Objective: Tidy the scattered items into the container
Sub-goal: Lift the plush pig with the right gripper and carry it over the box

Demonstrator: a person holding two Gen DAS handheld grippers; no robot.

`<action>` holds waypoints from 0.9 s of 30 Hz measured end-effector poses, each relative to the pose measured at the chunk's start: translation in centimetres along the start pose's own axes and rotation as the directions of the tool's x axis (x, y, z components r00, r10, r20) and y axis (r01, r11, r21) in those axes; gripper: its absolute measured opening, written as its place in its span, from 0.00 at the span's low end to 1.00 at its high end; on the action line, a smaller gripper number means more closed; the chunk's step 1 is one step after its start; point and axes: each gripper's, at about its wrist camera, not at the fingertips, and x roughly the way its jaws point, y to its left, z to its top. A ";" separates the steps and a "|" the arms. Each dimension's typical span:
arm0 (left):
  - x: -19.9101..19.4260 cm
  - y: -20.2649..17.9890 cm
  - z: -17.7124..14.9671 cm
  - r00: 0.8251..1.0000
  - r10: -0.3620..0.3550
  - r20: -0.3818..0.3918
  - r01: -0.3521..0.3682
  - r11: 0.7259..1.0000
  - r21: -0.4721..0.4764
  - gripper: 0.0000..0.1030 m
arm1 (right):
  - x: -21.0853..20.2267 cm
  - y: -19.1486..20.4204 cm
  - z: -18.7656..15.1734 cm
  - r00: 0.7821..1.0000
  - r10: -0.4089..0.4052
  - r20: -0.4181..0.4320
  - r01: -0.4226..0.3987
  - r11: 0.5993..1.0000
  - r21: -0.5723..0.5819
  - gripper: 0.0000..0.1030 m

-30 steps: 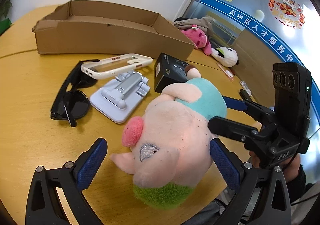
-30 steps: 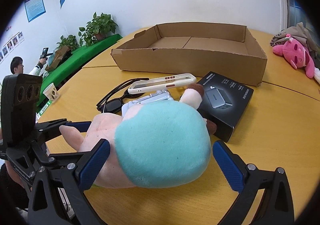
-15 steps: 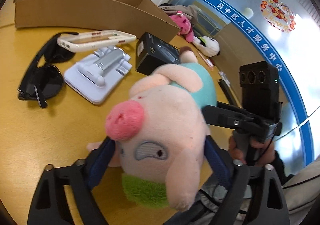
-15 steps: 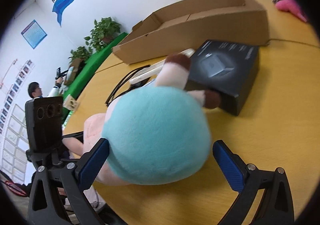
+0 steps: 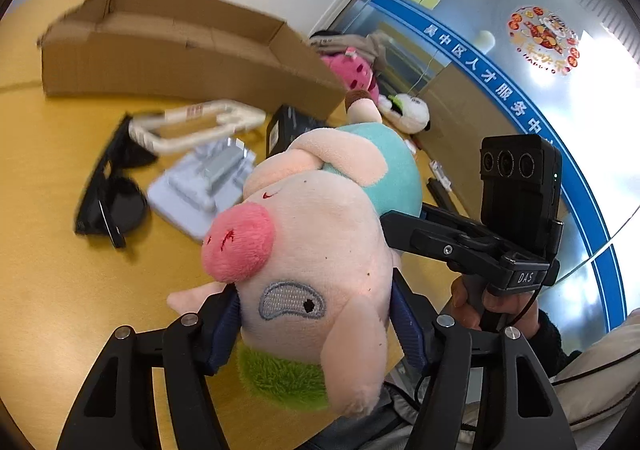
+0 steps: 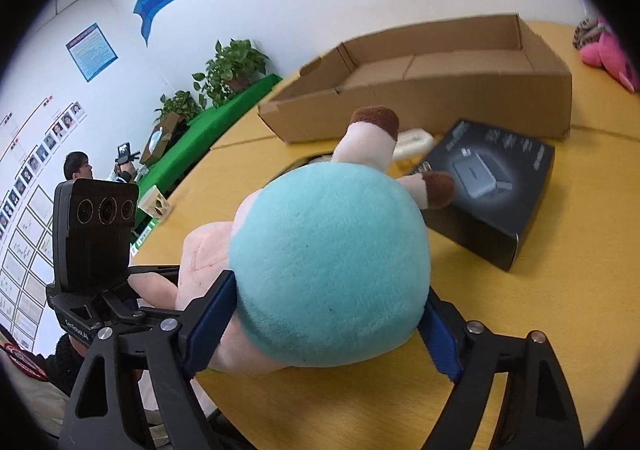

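Three plush toys [image 5: 320, 234], one cardboard box [image 5: 176, 62].

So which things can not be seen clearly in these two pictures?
- Left wrist view: cardboard box, phone case and white stand are motion-blurred; the stand's details are unreadable.
- Left wrist view: black box is mostly hidden behind the pig plush.
- Right wrist view: sunglasses and stand are hidden behind the plush; the pink toy is cut by the edge.

Bright, even daylight throughout. Glare washes out the glass partition [image 5: 540, 62] at the left view's right edge. The cardboard box [image 5: 168, 62] is motion-blurred. Strong fisheye curvature, black vignetted corners. Soft shadows under the sunglasses [image 5: 112, 194].
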 end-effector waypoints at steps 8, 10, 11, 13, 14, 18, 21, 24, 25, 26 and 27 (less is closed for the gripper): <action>-6.2 -3.3 9.2 0.984 0.035 0.173 -0.063 0.985 0.161 0.69 | -4.1 5.0 9.6 0.977 -0.007 0.214 0.043 0.986 -0.164 0.79; -8.1 -4.0 12.4 0.973 0.035 0.229 -0.084 0.975 0.208 0.69 | -5.1 6.2 12.8 0.965 0.004 0.264 0.054 0.976 -0.211 0.79; -9.1 -4.4 14.2 0.965 0.037 0.259 -0.098 0.969 0.229 0.69 | -5.6 6.9 14.4 0.958 0.008 0.288 0.062 0.970 -0.236 0.79; -10.8 -5.2 17.3 0.950 0.042 0.308 -0.127 0.957 0.262 0.69 | -6.5 8.3 17.7 0.941 0.020 0.338 0.082 0.956 -0.283 0.79; -11.6 -5.4 18.9 0.943 0.043 0.331 -0.140 0.951 0.275 0.69 | -7.0 8.9 19.3 0.932 0.029 0.362 0.088 0.949 -0.302 0.79; -14.3 -6.1 24.7 0.919 0.046 0.393 -0.175 0.938 0.299 0.69 | -8.6 10.9 25.5 0.900 0.059 0.432 0.109 0.928 -0.356 0.79; -15.8 -6.1 28.0 0.905 0.041 0.423 -0.184 0.935 0.302 0.69 | -9.4 11.9 28.9 0.884 0.075 0.462 0.118 0.919 -0.376 0.78; -16.6 -5.6 30.8 0.894 0.043 0.446 -0.193 0.936 0.296 0.69 | -9.3 12.2 32.2 0.876 0.089 0.473 0.113 0.918 -0.381 0.78; -16.7 -5.4 31.6 0.893 0.044 0.448 -0.192 0.937 0.292 0.69 | -9.0 12.4 33.1 0.876 0.092 0.473 0.109 0.918 -0.381 0.78; -16.7 -5.1 32.4 0.892 0.045 0.450 -0.192 0.938 0.288 0.69 | -8.7 12.4 34.0 0.876 0.093 0.473 0.106 0.920 -0.378 0.78; -16.7 -4.7 33.2 0.892 0.050 0.450 -0.196 0.939 0.284 0.69 | -8.4 12.2 34.7 0.876 0.094 0.473 0.103 0.922 -0.373 0.78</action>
